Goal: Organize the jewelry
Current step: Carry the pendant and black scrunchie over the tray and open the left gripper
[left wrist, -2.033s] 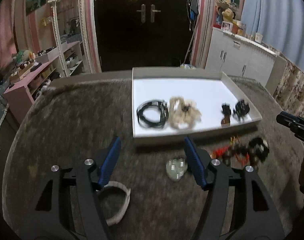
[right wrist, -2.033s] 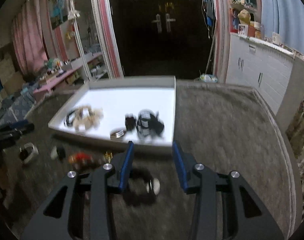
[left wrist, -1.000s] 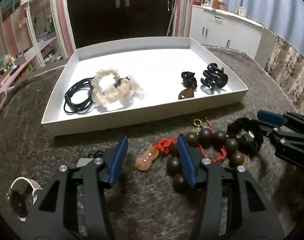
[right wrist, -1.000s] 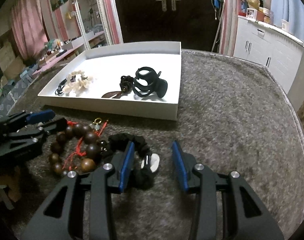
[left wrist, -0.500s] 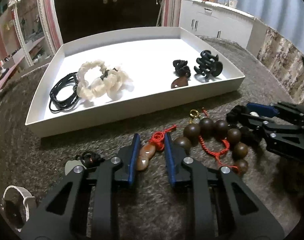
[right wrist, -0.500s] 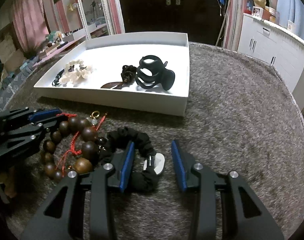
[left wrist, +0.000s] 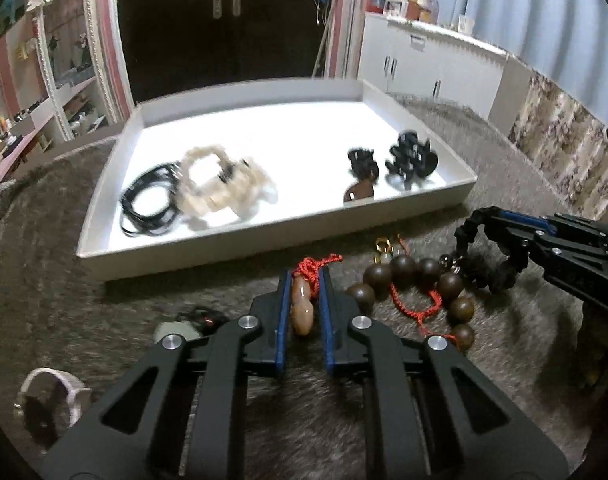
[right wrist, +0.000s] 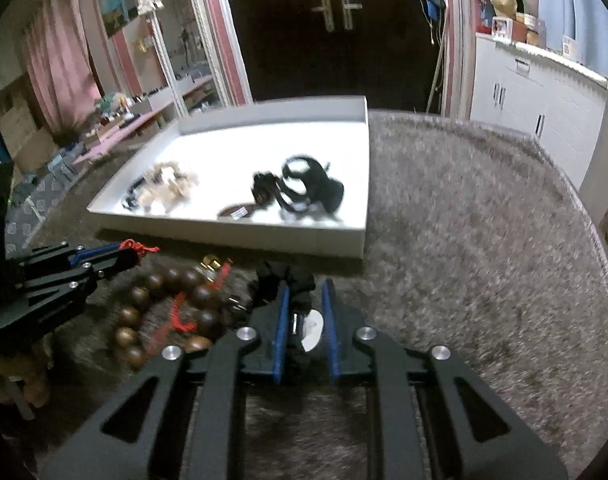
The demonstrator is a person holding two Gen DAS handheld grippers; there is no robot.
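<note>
Rug point(right wrist: 483, 240): grey, shaggy, under everything ahead of both sets of jaws.
Tray point(left wrist: 264, 236): white, shallow, lying on the rug just beyond both jaw tips.
Tray contents: black cord loops point(left wrist: 148, 204) and a cream scrunchie point(left wrist: 224, 184) ahead and left of the left jaws; a small dark clip point(left wrist: 361, 164) and a black claw clip point(left wrist: 411, 158) ahead and right of them.
Bead bracelet point(left wrist: 423, 280): large brown wooden beads on red cord, on the rug between the 2 grippers, just right of the left jaws.
Left gripper point(left wrist: 304, 280): jaws drawn together, pads pressing both sides of the amber pendant point(left wrist: 302, 308); its red knotted cord point(left wrist: 315, 266) sticks out past the tips.
Right gripper point(right wrist: 304, 292): jaws closing, with the black scrunchie point(right wrist: 288, 280) between them and bunched at the tips; pads look to be touching the fabric. A small white tag point(right wrist: 313, 330) sits deeper between the fingers.
Watch point(left wrist: 48, 404): white strap, on the rug far left of the left jaws.
Small dark trinket point(left wrist: 196, 318): just left of the left jaws, blurred.
</note>
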